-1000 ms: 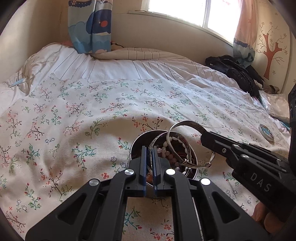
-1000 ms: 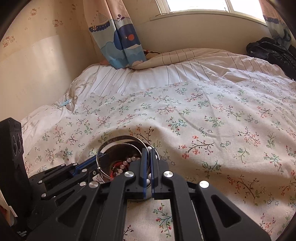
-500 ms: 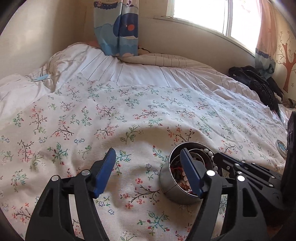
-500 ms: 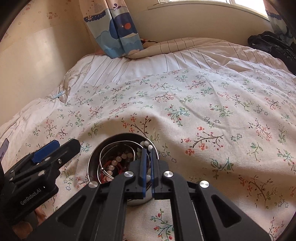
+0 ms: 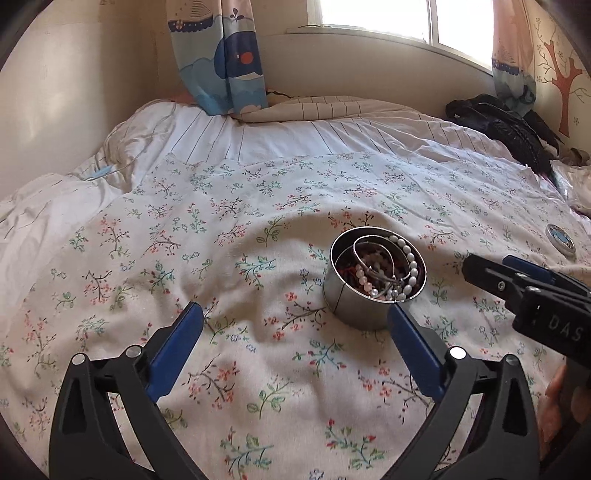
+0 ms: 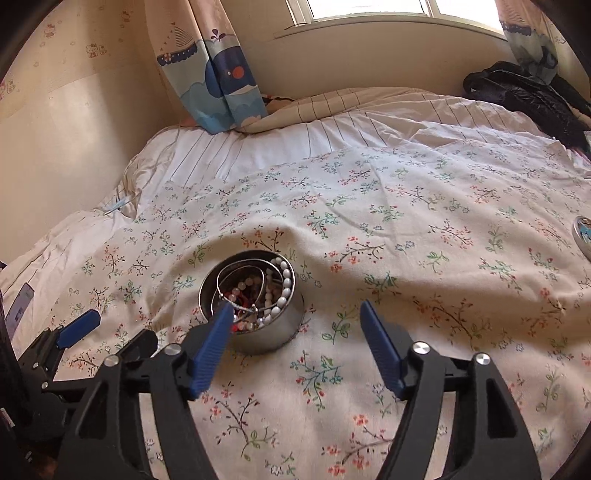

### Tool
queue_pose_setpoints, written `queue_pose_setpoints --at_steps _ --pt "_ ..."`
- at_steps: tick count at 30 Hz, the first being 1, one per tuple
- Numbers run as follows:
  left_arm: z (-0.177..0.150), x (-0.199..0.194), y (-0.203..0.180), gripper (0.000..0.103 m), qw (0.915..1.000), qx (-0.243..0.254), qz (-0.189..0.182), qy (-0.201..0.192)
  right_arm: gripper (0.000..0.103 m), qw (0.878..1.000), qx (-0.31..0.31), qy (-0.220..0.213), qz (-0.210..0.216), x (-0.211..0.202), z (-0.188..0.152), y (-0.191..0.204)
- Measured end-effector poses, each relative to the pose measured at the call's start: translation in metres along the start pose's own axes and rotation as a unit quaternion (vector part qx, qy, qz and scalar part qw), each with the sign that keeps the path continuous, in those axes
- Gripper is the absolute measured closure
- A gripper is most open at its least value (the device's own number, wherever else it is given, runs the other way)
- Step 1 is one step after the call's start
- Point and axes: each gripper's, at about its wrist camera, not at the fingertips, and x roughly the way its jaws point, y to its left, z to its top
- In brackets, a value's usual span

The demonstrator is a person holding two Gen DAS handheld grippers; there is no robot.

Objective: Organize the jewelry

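Standing upright on bedspread (image 5: 258,206), tin (image 5: 354,302) mouth up; bangles (image 5: 373,251) inside.

A home bedroom: floral bedspread (image 5: 258,229), whale-print curtain (image 5: 221,55), window (image 5: 388,18) above the bed

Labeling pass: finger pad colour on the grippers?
Blue pads on black frames; clearest in the right wrist view.
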Motion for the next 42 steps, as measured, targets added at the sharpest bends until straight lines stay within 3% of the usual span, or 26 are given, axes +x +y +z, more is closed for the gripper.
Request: queue_pose_setpoints --at_steps 5,9,16,22,27,32,42 --pt "-0.02 -0.025 0.007 0.007 0.9998 0.0 -0.001 0.019 0.013 1.0 -0.018 0.005 -0.012 -0.029 -0.024 0.009" --pt "-0.036 -0.048 0.01 0.007 0.9997 0.012 -0.009 0.02 0.009 0.999 -0.036 -0.007 -0.025 -0.053 -0.043 0.011" --pt "-0.052 -0.081 0.005 0.007 0.9995 0.02 -0.026 -0.004 0.007 0.999 -0.013 -0.03 -0.037 -0.082 -0.056 -0.001" --pt "-0.049 -0.096 0.001 0.007 0.9985 0.02 -0.026 -0.044 0.007 0.999 0.011 -0.015 -0.039 -0.086 -0.059 -0.006" --pt "-0.049 -0.09 0.001 0.007 0.9994 0.017 -0.004 -0.03 0.007 0.999 0.013 -0.016 -0.04 -0.087 -0.06 -0.005" --pt "-0.051 -0.087 0.003 0.007 0.9993 0.007 -0.024 -0.027 0.007 0.999 0.015 -0.013 -0.043 -0.088 -0.059 -0.007" --pt "-0.054 -0.083 0.013 0.007 0.9993 -0.02 -0.025 -0.021 0.007 0.998 0.015 -0.023 -0.048 -0.091 -0.058 -0.007"
